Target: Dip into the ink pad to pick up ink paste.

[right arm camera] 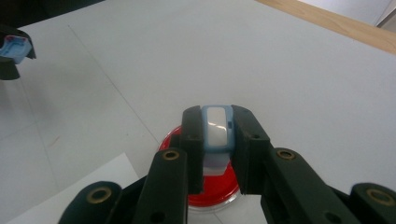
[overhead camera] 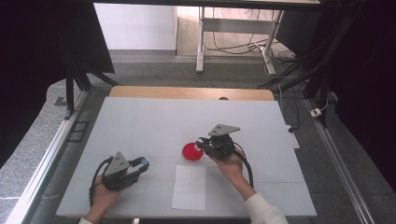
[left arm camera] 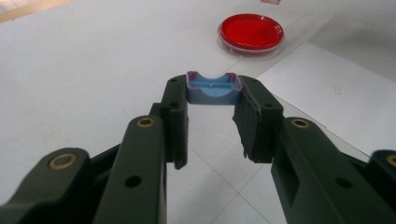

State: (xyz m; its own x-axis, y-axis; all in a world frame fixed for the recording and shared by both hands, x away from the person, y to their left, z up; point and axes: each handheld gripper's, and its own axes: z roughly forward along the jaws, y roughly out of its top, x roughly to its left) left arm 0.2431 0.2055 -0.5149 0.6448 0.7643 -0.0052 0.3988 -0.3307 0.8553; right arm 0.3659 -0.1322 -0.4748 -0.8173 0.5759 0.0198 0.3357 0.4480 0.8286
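Left claw point(left arm camera: 212, 119) clenching blue cap point(left arm camera: 214, 88), right claw point(right arm camera: 217, 140) gripping blue-rimmed piece point(right arm camera: 217, 128) over red dish point(right arm camera: 219, 186), white paper point(overhead camera: 189, 186) beside.

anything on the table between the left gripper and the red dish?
Nothing. In the high view the white table is bare between the left gripper and the red dish; the sheet of paper lies just below that line.
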